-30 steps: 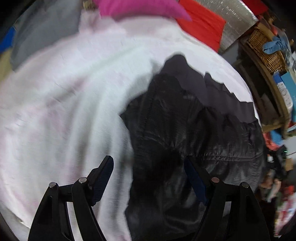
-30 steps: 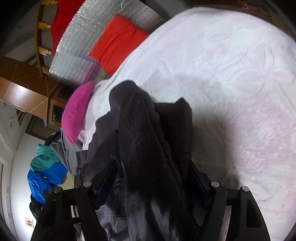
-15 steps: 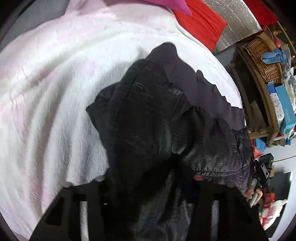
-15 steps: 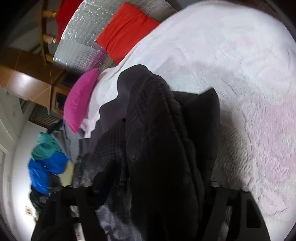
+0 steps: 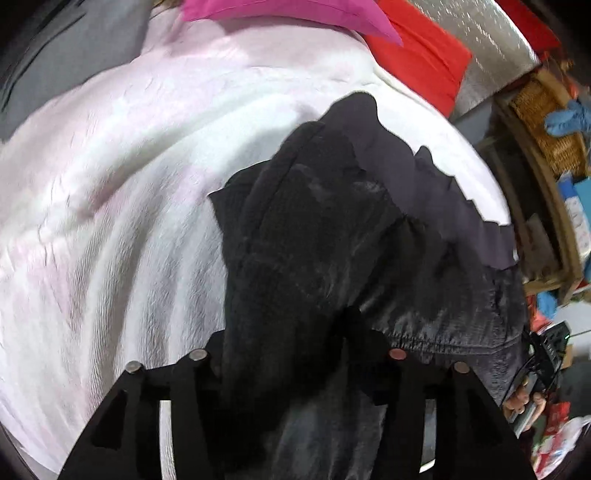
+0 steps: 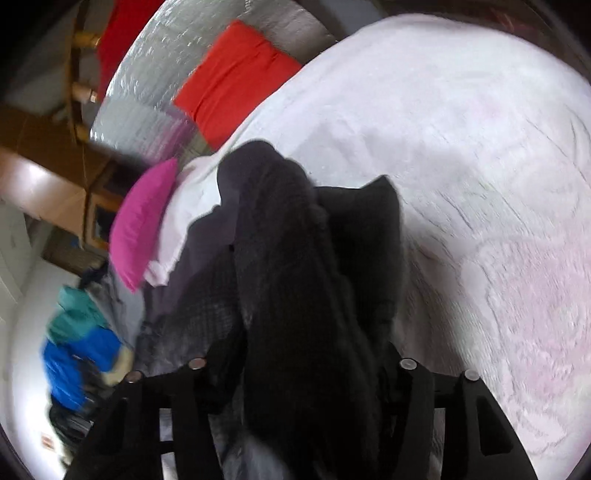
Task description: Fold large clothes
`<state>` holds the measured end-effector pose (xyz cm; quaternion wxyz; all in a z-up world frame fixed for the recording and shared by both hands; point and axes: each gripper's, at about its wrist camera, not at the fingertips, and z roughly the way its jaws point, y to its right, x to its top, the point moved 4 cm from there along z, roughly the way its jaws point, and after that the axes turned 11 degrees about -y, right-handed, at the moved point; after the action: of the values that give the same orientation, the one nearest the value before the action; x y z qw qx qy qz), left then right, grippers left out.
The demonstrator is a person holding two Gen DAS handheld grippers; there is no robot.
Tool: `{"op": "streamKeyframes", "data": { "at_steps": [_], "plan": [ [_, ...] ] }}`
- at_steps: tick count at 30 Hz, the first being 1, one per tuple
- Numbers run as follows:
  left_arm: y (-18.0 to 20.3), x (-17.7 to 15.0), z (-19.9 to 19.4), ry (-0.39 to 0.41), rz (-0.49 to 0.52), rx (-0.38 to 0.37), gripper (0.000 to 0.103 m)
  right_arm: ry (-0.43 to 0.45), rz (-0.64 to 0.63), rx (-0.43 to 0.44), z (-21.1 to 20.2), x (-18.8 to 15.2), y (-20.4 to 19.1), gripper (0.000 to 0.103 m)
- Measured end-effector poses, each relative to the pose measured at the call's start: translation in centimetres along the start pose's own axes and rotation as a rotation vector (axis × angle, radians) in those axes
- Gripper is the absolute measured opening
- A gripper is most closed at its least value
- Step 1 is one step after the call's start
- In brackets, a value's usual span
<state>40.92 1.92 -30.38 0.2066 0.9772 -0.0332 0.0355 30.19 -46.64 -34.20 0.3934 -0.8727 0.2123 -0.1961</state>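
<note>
A large black jacket (image 5: 332, 258) with a quilted lining lies bunched on the white-pink bed cover (image 5: 110, 221). In the left wrist view my left gripper (image 5: 295, 354) is shut on a fold of the jacket, which drapes over and hides the fingertips. In the right wrist view the same black jacket (image 6: 295, 277) hangs over my right gripper (image 6: 303, 365), whose jaws are closed on the cloth. The bed cover (image 6: 480, 184) spreads to the right of it.
A pink pillow (image 5: 295, 14) and a red pillow (image 5: 424, 62) lie at the bed's far end by silver foil. A wicker basket (image 5: 546, 122) sits on shelves to the right. Blue and teal clothes (image 6: 77, 343) are piled off the bed at left.
Both grippers were open around the jacket a second ago and have closed on it. The jacket has been lifted and bunched up toward the cameras.
</note>
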Motion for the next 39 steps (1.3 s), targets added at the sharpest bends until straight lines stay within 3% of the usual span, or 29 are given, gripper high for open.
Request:
{"op": "streamKeyframes", "data": {
  "at_steps": [4, 9, 10, 11, 14, 19, 21, 22, 23, 25, 27, 30, 32, 34, 37, 39],
  "plan": [
    [-1.3, -0.5, -0.8, -0.011, -0.03, -0.052, 0.069, 0.026, 0.017, 0.036, -2.3, 0.1, 0.9, 0.072],
    [-3.2, -0.9, -0.1, -0.023, -0.032, -0.125, 0.069, -0.076, 0.066, 0.128, -1.2, -0.5, 2.3, 0.073],
    [-3.0, -1.1, 0.0, -0.013, -0.032, -0.132, 0.064, -0.092, 0.056, 0.131, -0.6, -0.5, 2.1, 0.067],
    [-2.7, -1.3, -0.1, -0.002, -0.024, -0.149, 0.049, -0.105, 0.027, 0.111, 0.1, -0.5, 1.5, 0.059],
    [-1.4, -0.8, -0.7, 0.027, 0.003, -0.119, 0.038, -0.06, -0.075, -0.004, 0.6, 0.0, -1.0, 0.044],
    [0.1, 1.2, -0.9, 0.081, -0.005, -0.07, 0.036, 0.065, -0.118, -0.019, -0.9, 1.8, -3.5, 0.043],
    [-0.3, 0.3, -0.2, 0.068, -0.019, -0.055, 0.038, 0.036, -0.092, -0.093, 0.5, 2.2, -2.4, 0.044],
    [-0.6, 0.0, 0.1, 0.062, -0.029, -0.05, 0.045, 0.014, -0.069, -0.11, 0.8, 2.1, -1.6, 0.049],
    [-0.6, -0.2, 0.4, 0.061, -0.037, -0.055, 0.049, -0.004, -0.033, -0.095, 0.9, 1.9, -0.8, 0.05],
    [-1.1, -1.1, 0.0, 0.059, -0.039, -0.069, 0.051, -0.006, 0.014, -0.045, 0.2, 1.5, -0.2, 0.063],
    [-1.9, -2.5, -1.3, 0.07, -0.034, -0.059, 0.055, 0.043, 0.039, 0.005, -2.6, 0.6, 0.5, 0.065],
    [-2.8, -4.8, -4.2, 0.133, -0.027, -0.019, 0.058, 0.084, 0.036, 0.023, -5.1, -0.4, 0.5, 0.07],
    [-3.6, -6.9, -6.0, 0.189, -0.019, 0.012, 0.07, 0.126, 0.03, 0.033, -7.3, -1.7, 0.8, 0.075],
    [-3.7, -9.2, -7.4, 0.241, -0.003, 0.013, 0.071, 0.134, 0.037, 0.064, -9.1, -3.6, 1.5, 0.079],
    [-3.2, -11.9, -7.5, 0.255, 0.003, -0.025, 0.077, 0.095, 0.064, 0.127, -9.4, -6.3, 1.8, 0.081],
    [-2.5, -12.7, -5.6, 0.19, -0.014, -0.09, 0.078, 0.037, 0.089, 0.162, -8.7, -7.7, 2.4, 0.081]
  ]
}}
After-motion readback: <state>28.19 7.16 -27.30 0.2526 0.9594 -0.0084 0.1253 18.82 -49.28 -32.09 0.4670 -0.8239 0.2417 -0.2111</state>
